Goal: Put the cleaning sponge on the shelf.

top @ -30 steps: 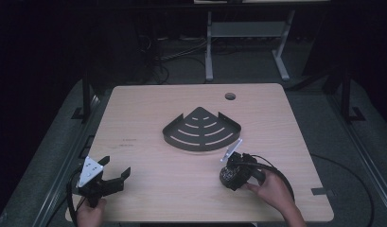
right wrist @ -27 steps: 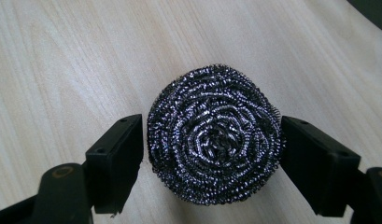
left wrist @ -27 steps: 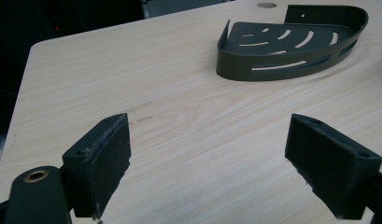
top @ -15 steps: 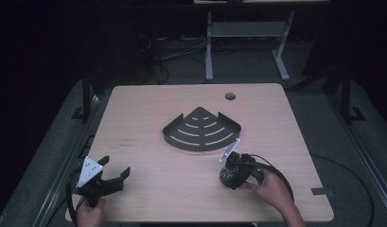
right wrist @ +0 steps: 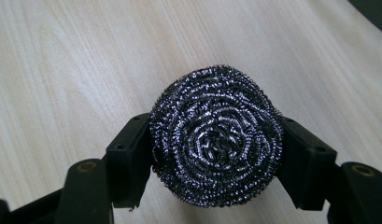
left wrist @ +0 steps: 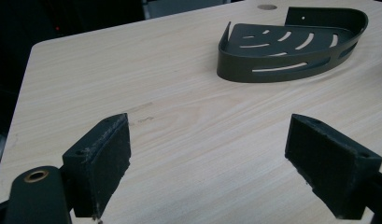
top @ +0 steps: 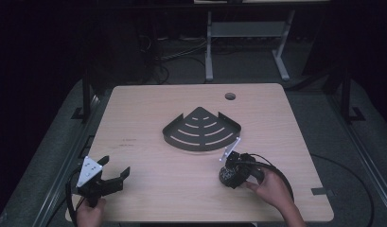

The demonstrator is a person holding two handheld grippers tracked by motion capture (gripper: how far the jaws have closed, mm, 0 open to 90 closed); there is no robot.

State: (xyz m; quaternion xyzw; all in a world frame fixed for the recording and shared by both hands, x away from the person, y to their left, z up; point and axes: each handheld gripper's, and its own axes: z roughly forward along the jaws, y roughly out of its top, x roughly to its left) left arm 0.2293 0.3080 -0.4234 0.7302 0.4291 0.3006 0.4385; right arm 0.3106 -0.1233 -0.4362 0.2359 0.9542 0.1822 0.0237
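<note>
While clamped between jaws, steel scourer (right wrist: 215, 135), round, dark, coiled, glinting wire

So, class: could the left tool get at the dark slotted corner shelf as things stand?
Probably yes: the left tool stands open, holding nothing, with bare wooden table between it and the dark slotted corner shelf.

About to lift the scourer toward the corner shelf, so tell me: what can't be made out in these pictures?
- Steel scourer: its underside, hidden by its own bulk in the right gripper view; whether it rests on the table is unclear.
- Right gripper: jaws too small and dark in the high view.
- Corner shelf: far wall's outer face, turned away, left gripper view.
</note>
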